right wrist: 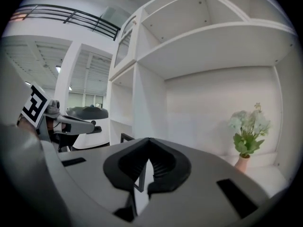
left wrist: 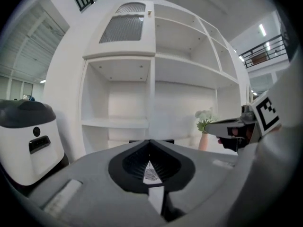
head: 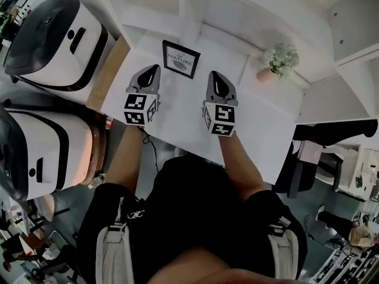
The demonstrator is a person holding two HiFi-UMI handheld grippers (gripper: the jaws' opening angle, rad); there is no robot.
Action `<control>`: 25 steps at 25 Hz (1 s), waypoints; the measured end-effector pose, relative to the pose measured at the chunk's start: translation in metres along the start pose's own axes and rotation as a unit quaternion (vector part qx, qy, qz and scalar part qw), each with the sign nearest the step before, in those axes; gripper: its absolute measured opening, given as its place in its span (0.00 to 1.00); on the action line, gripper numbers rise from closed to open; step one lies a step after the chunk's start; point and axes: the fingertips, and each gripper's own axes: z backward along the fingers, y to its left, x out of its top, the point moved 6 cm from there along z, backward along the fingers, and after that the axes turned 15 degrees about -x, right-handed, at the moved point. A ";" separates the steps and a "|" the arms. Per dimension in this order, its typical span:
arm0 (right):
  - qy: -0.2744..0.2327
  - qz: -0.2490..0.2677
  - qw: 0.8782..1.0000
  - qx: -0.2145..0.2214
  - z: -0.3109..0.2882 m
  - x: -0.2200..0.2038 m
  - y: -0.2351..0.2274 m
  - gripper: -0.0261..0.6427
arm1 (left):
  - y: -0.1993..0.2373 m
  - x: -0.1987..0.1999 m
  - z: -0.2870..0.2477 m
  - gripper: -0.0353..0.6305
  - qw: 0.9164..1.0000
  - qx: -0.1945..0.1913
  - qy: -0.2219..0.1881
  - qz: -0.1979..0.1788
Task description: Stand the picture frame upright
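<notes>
A black picture frame [head: 180, 58] with a white print stands at the back of the white table [head: 180, 123], seemingly propped and leaning back. Its top edge [left wrist: 151, 140] shows just over my left jaws, and its leaf print peeps through the slit between them. In the right gripper view its side edge [right wrist: 127, 137] shows left of the jaws. My left gripper [head: 153, 70] is shut and empty, a little short of the frame's left side. A bit further right, my right gripper [head: 218, 77] is likewise shut and empty. Neither touches the frame.
A pink pot of white flowers [head: 278, 61] stands at the back right. White shelving [head: 195, 10] rises behind the table. Two white-and-black machines [head: 56, 40] [head: 41, 152] stand left of the table. A dark chair [head: 331, 135] is at its right end.
</notes>
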 end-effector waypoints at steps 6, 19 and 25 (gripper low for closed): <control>-0.041 -0.016 0.999 -0.005 0.073 0.037 -0.052 0.04 | -0.094 0.038 0.024 0.08 1.000 -0.004 -0.016 -0.023; -0.054 -0.059 0.990 -0.116 0.162 0.039 -0.177 0.04 | -0.227 0.061 0.004 0.08 0.997 -0.052 -0.028 -0.058; -0.060 -0.066 0.988 -0.127 0.173 0.039 -0.195 0.04 | -0.252 0.068 -0.011 0.08 0.994 -0.076 -0.030 -0.068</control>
